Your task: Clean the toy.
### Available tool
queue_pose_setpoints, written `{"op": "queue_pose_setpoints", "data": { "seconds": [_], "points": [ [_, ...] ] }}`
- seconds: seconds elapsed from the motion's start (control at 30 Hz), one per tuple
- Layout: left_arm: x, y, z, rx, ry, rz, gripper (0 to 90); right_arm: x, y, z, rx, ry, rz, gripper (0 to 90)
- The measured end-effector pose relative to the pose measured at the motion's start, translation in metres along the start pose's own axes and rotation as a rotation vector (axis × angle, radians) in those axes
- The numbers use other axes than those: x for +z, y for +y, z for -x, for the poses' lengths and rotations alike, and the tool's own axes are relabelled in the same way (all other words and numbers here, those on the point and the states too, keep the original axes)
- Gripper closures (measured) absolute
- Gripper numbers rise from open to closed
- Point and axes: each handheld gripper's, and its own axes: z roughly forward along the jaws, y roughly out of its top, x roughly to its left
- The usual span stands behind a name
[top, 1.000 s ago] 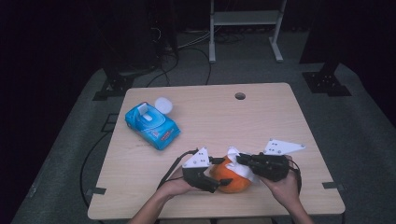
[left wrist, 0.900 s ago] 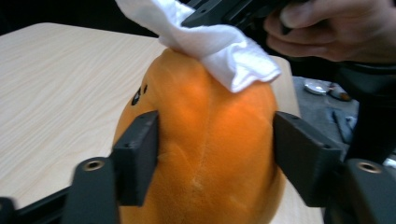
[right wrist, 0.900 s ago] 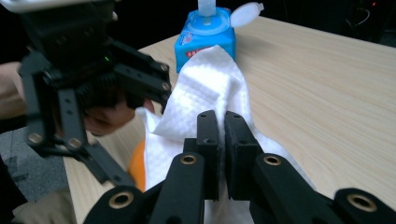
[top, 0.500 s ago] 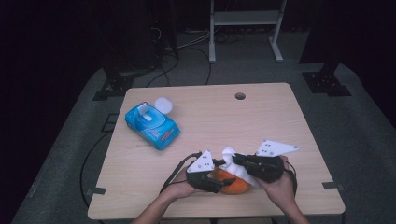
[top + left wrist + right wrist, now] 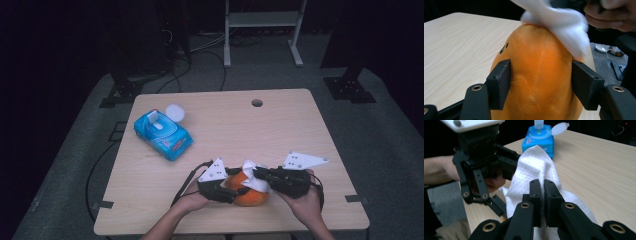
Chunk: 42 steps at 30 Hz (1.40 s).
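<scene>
You're mid-wipe: left gripper (image 5: 539, 82) clamps the orange plush toy (image 5: 248, 190) at the high view's bottom centre, right gripper (image 5: 543, 195) pinches the white wipe (image 5: 536, 167) against its top. Most of the toy looks unwiped.

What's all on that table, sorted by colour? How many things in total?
Orange: 1, plush toy
Blue: 1, wipes pack, its lid flipped open
White: 1, wipe, pressed on the toy
Black: 2, left hand-held gripper and right hand-held gripper
Total: 5
</scene>
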Motion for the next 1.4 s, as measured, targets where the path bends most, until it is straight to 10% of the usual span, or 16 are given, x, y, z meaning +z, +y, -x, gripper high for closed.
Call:
{"op": "queue_pose_setpoints", "data": {
  "seconds": [0.27,0.57,0.83,1.13,1.4],
  "points": [
    [-0.005,-0.003,-0.009,-0.043,0.008,0.008,35.3,-0.009,-0.017,0.031,0.077,-0.091,-0.038,85.1],
    [-0.007,-0.004,-0.012,-0.046,0.021,0.001,34.2,-0.004,-0.007,0.016,0.055,-0.025,-0.015,85.2],
    [-0.010,-0.007,-0.019,-0.088,0.025,0.011,34.6,-0.002,-0.023,0.043,0.166,-0.044,-0.049,85.1],
    [-0.007,-0.006,-0.016,-0.079,0.046,0.019,33.7,0.007,0.001,0.007,0.032,0.064,-0.004,84.5],
    [-0.004,-0.005,-0.015,-0.082,0.048,0.020,34.5,0.001,-0.005,0.017,0.061,0.006,0.002,85.3]
  ]
}}
